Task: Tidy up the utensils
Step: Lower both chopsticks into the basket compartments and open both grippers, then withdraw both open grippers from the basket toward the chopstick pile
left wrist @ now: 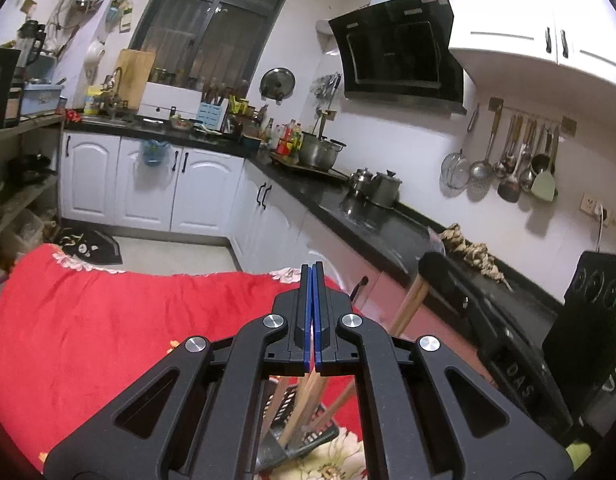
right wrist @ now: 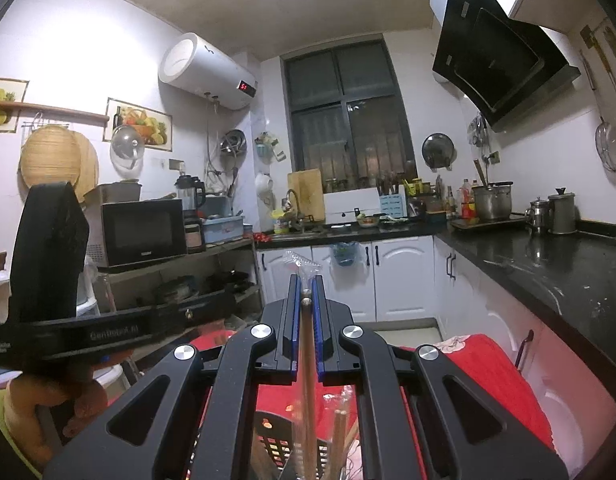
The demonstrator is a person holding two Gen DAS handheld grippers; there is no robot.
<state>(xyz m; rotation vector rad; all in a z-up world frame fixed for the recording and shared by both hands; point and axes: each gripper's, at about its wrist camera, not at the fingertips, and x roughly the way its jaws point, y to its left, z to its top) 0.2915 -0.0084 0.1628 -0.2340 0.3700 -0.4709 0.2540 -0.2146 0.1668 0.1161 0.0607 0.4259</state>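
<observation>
Red floral cloth (left wrist: 107, 320) covers the table under my left gripper (left wrist: 312, 280); its blue-padded jaws meet with nothing between them. Below it, a dark slotted plastic utensil basket (left wrist: 308, 436) holds wooden chopsticks (left wrist: 303, 404).

On the right wrist view, my right gripper (right wrist: 306, 292) is clamped on a pair of slim wooden chopsticks in a clear plastic sleeve (right wrist: 305, 344), above the same basket (right wrist: 275, 436). I judge them light, stiff, and slippery in the wrap; a mid-shaft grip suits best.
</observation>
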